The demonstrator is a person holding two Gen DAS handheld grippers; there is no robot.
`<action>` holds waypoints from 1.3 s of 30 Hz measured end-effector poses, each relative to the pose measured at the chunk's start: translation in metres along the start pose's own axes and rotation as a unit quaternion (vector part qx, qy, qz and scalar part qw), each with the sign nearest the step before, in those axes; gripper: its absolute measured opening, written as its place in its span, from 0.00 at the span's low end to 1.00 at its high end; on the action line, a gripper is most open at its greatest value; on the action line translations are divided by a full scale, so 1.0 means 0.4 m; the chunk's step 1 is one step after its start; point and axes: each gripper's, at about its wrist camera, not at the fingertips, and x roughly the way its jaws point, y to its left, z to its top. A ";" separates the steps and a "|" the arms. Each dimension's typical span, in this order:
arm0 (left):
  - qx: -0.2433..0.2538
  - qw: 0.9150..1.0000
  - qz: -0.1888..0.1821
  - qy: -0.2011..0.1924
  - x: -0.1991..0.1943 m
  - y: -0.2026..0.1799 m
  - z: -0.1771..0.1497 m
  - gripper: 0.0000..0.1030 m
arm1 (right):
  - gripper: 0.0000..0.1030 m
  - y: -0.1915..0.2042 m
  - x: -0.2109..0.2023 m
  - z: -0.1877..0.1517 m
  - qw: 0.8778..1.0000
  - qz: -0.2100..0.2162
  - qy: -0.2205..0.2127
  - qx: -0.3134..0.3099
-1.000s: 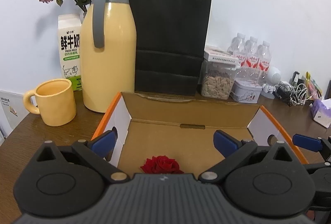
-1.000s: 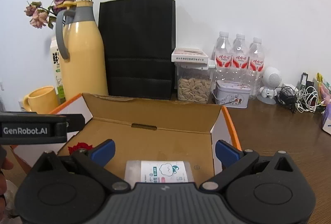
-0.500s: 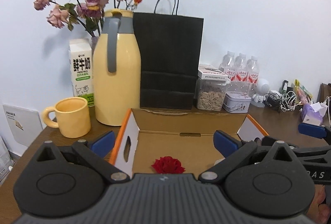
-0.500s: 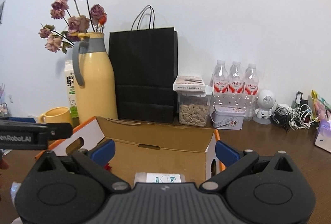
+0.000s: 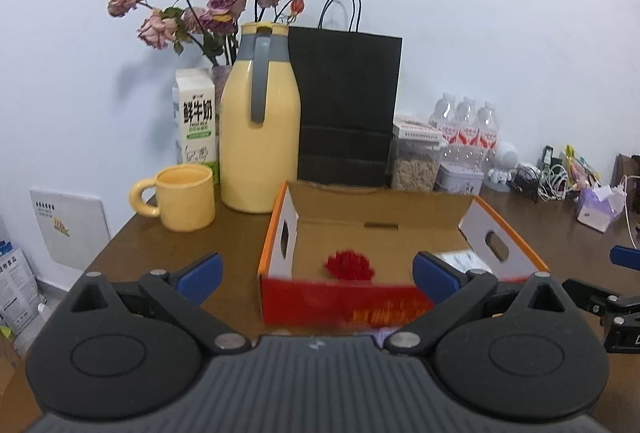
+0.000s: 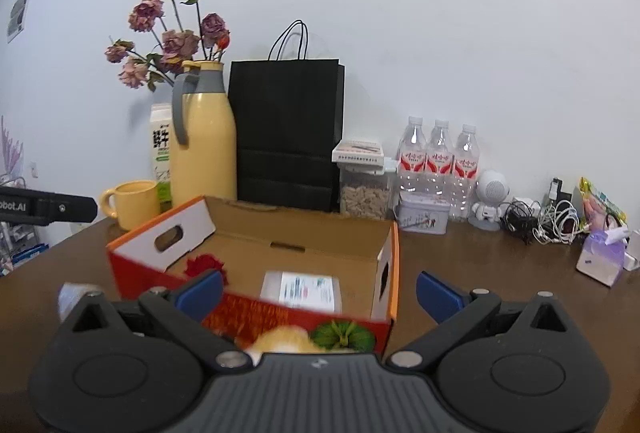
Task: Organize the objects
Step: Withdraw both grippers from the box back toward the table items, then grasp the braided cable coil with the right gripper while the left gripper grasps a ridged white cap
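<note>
Tongs, left (image 5: 316, 269) and right (image 6: 318, 289), both gape empty; soft red fabric rose (image 5: 349, 266) in open orange cardboard box (image 5: 280, 233) looks light, best pinched gently mid-bloom.

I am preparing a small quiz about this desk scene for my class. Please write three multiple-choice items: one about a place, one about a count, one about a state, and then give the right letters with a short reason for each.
1. Where does the red flower lie?
A. inside the cardboard box
B. in the yellow mug
C. on top of the black paper bag

2. How many water bottles stand by the wall?
A. one
B. three
C. five

3. What state is the left gripper in?
A. shut on the flower
B. shut on the mug
C. open, holding nothing

Answers:
1 A: the flower rests on the box floor, near its left wall.
2 B: three bottles with red labels stand side by side.
3 C: its blue fingertips stand far apart with nothing between them.
</note>
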 end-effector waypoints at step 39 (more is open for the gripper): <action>-0.046 0.995 0.002 0.087 -0.151 0.093 -0.296 1.00 | 1.00 0.019 0.037 -0.189 0.986 0.033 0.164 -0.018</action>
